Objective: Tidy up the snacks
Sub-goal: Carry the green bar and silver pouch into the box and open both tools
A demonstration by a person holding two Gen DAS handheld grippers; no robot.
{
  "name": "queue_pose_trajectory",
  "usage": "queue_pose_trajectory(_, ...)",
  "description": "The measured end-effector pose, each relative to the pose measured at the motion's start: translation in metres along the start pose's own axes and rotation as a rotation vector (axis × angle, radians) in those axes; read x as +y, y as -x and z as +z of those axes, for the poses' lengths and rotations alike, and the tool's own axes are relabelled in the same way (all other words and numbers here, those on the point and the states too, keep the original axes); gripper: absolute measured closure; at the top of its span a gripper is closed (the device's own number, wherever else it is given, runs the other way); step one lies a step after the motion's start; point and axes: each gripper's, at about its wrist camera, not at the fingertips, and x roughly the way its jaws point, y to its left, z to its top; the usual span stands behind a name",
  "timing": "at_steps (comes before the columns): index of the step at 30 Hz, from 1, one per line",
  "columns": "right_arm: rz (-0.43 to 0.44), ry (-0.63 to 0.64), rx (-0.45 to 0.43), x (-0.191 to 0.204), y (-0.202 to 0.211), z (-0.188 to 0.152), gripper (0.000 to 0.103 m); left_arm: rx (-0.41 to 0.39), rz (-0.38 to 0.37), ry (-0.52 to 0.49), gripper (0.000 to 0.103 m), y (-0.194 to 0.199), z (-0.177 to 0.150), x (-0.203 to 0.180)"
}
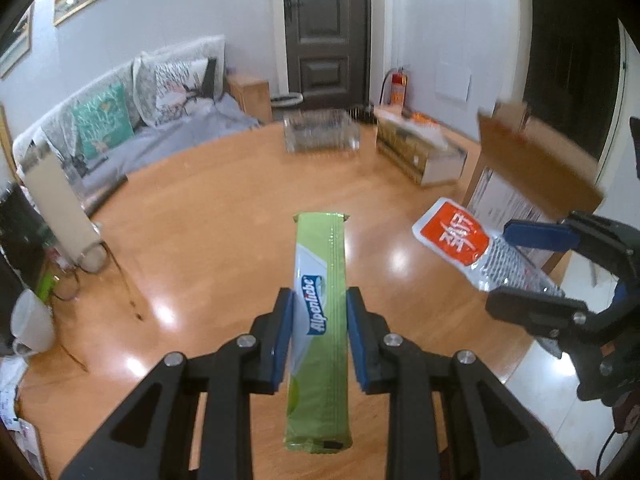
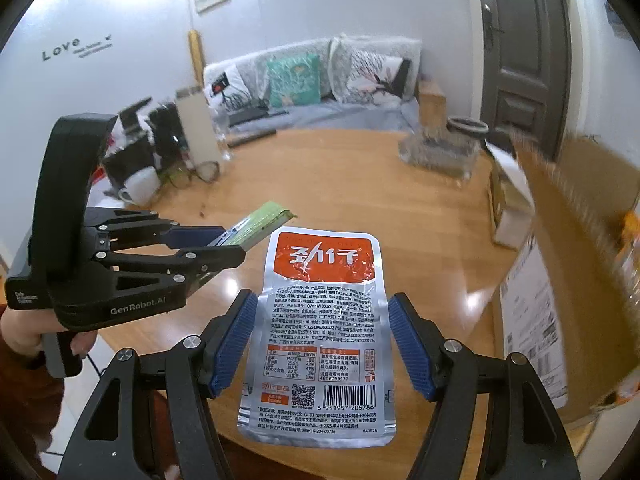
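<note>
green candy sticks [image 1: 320,320]: 1, near centre
silver-and-red snack pouches [image 2: 320,332]: 1, near right
claws: 2, left [image 1: 320,336] and right [image 2: 322,344]
cardboard boxes [image 2: 568,248]: 1, right
wire baskets [image 1: 320,134]: 1, far centre
white mugs [image 2: 140,190]: 1, far left

Sofa [image 2: 312,92] with cushions seen at 12 o'clock beyond table [image 2: 340,184]; door [image 2: 524,52] at 1; mug [image 2: 140,188] at 9.

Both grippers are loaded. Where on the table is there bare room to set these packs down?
The table is bare across its middle, from the wire basket toward both grippers. Its far right is crowded by the tissue box and cardboard box; clutter lines the left edge.
</note>
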Motion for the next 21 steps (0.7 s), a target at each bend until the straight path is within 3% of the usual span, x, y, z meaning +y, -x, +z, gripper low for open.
queue_pose_trajectory(7,0.012,0.017,-0.093,0.014,0.044,0.032,0.038,-0.115,0.01,-0.013,0.079,0.061,0.037,-0.004)
queue_pose_trajectory(12,-0.005,0.019,-0.183,0.008,0.086,0.054,0.038,-0.2,-0.025,-0.056,0.079,0.094,0.072,-0.032)
queue_pose_trajectory(17,-0.055,-0.031,-0.256,-0.029,0.133,0.064,0.038,-0.256,-0.104,-0.116,0.079,0.104,0.111,-0.078)
queue_pose_trajectory(21,-0.146,-0.093,-0.289,-0.073,0.16,0.06,0.038,-0.267,-0.192,-0.164,0.079,0.097,0.141,-0.127)
